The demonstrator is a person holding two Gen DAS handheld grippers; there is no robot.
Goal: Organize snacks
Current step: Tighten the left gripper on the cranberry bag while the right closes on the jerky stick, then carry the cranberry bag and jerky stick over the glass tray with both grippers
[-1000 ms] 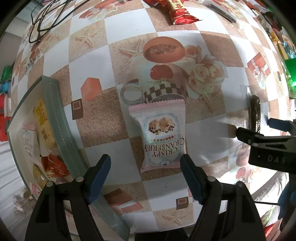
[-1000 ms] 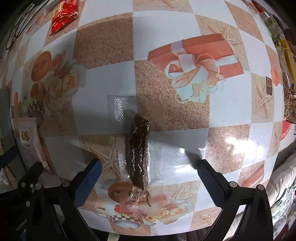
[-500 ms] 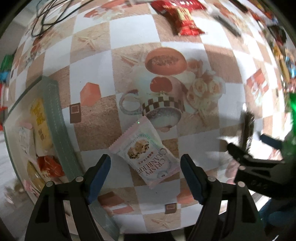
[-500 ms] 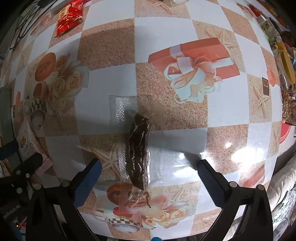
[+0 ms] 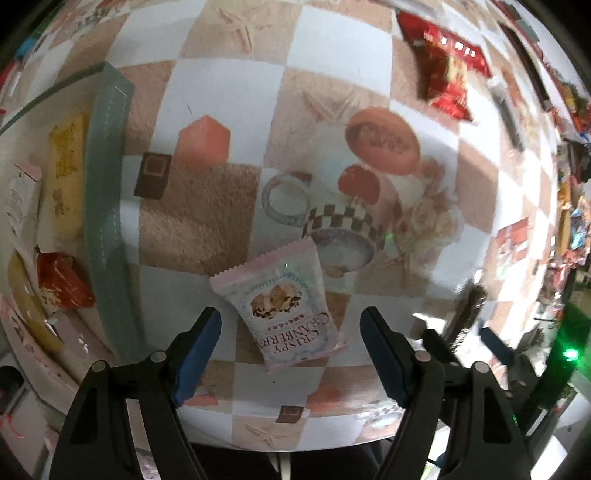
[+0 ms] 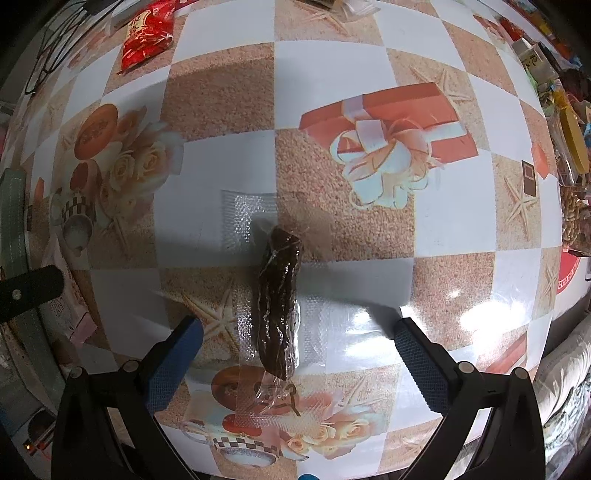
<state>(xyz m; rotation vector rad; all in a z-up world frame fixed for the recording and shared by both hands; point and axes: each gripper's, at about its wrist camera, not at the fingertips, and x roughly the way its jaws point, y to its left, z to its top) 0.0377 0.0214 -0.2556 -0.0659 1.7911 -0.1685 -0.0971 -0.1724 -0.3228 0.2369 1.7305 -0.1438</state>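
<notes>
Tabletop (image 6: 229, 92) covered in glossy checkered oilcloth, white and sand squares with printed motifs. Light glare near its right edge. Surroundings dim.

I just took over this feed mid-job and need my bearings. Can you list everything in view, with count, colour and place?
Cranberry snack packet: one, pink and white, flat on the table between the left gripper's open fingers.
Dark snack stick: one, brown in clear wrap, flat between the right gripper's open fingers.
Red snack packet: one, far edge of the table.
Storage box: one, grey-green rim, left of the cranberry packet, holding yellow, red and white snacks.
Tablecloth: checkered white and sandy, printed gift box and cups.
Snack pile: mixed colours, right edge, count unclear.
Left gripper: black, blue pads, open.
Right gripper: same, open.
</notes>
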